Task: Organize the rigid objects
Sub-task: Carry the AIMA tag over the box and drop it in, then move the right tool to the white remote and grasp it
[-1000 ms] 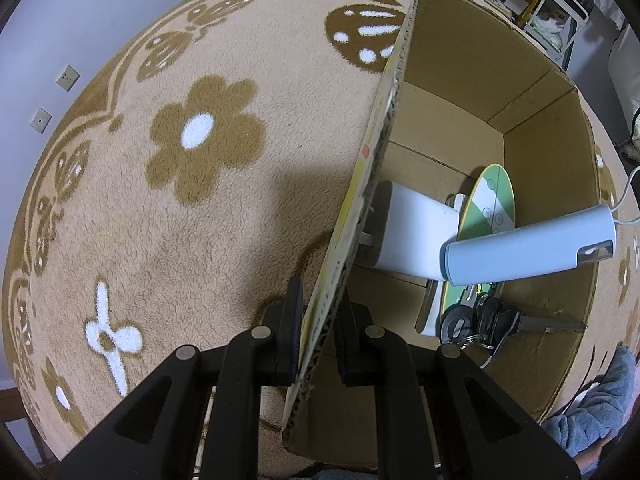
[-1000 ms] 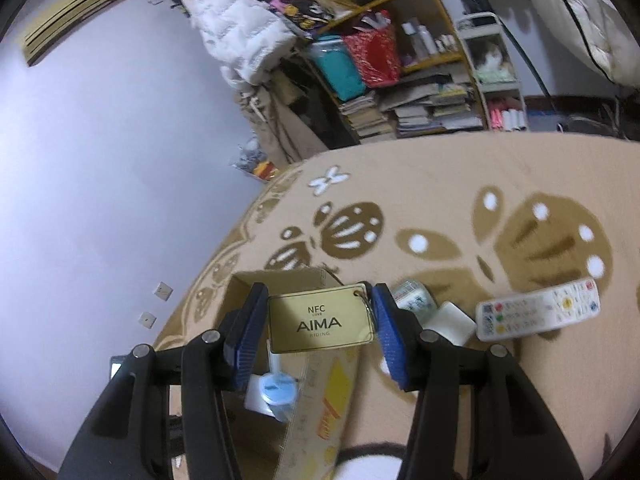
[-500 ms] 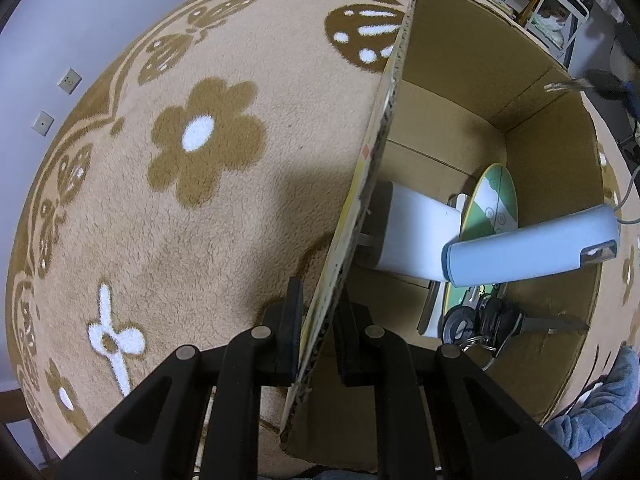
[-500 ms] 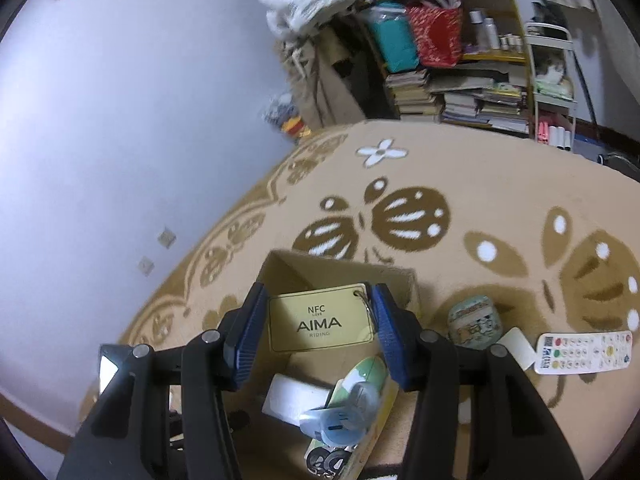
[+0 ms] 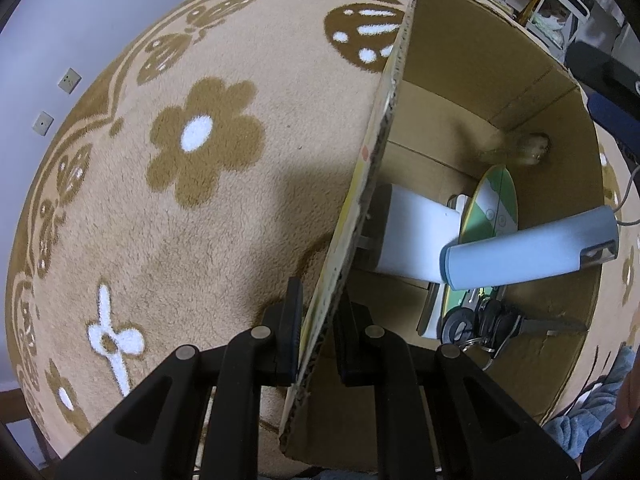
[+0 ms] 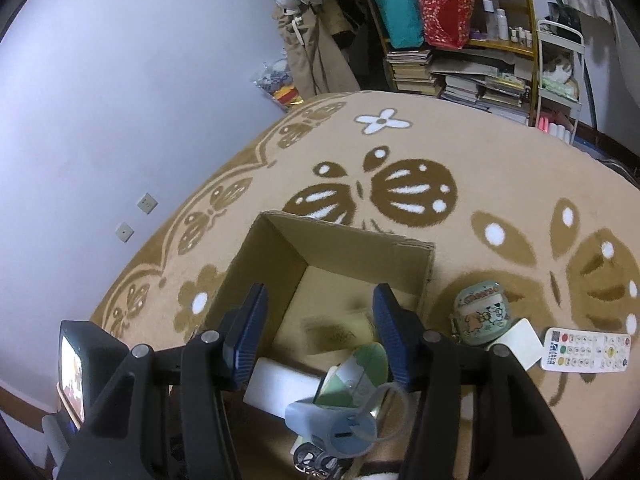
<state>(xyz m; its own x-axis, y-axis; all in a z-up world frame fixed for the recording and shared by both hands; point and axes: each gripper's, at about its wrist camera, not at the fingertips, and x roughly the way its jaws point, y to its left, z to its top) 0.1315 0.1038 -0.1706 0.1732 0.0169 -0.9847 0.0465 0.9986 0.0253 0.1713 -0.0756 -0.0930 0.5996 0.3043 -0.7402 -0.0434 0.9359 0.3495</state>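
Because I want the box steady while things drop into it, here is how I have everything arranged.

Left gripper [image 5: 318, 330]: my jaws are pinched onto the near wall of the cardboard box [image 5: 472, 80], one finger outside, one inside, so the box cannot slide on the rug [image 5: 200, 208].

Right gripper [image 6: 320, 332]: my jaws are spread wide with nothing between them, hovering above the box mouth, the right place to let a thing fall in.

Card [image 6: 340, 332]: a blurred yellowish shape shows below the spread jaws, over the box floor; I judge it is the tag dropping in, though the blur stops me being sure.

Inside the box: a white block [image 5: 416, 236], a green and white oval piece [image 5: 494, 208], a pale blue handle [image 5: 532, 252] leaning across them, and a bunch of keys [image 5: 484, 324] in the near corner.

On the rug outside, beside the box: a small green pouch [image 6: 482, 312], a white card [image 6: 516, 344] and a remote control [image 6: 584, 354], so I judge the sorting is only part done.

Next, as I judge it: hold the wall and fetch the pouch, the nearest piece.
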